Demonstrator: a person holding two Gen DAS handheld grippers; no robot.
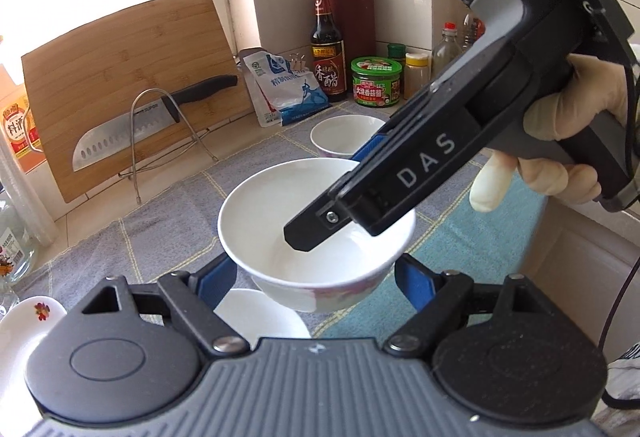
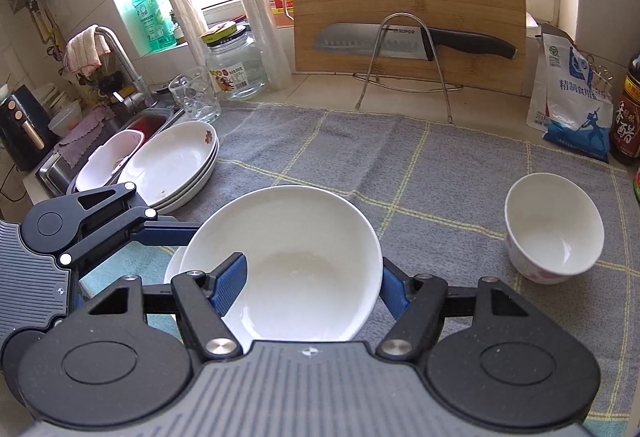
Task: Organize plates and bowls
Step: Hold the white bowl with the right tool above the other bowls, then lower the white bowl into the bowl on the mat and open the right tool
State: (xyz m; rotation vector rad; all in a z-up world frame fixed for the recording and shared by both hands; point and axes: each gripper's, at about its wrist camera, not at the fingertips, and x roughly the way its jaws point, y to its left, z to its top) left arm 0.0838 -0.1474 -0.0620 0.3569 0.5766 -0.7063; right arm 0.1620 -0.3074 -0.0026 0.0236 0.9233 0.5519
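Two claws are sharing one white bowl point(image 2: 288, 261) above the towel-covered tabletop point(image 2: 420, 165): the right claw point(image 2: 308, 285) is pinching its rim, the left claw point(image 1: 320, 277) is cradling its sides. Glazed porcelain is behaving stiff, slick, breakable, so rim grips suit it best.

2 close downward wrist views, shared bowl point(image 1: 316, 237)

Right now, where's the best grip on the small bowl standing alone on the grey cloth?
Take the small bowl by its rim from above, one finger inside, one outside. It stands mouth-up, clear of other dishes on the cloth, so the thin wall is reachable; the rounded flank would probably slip.
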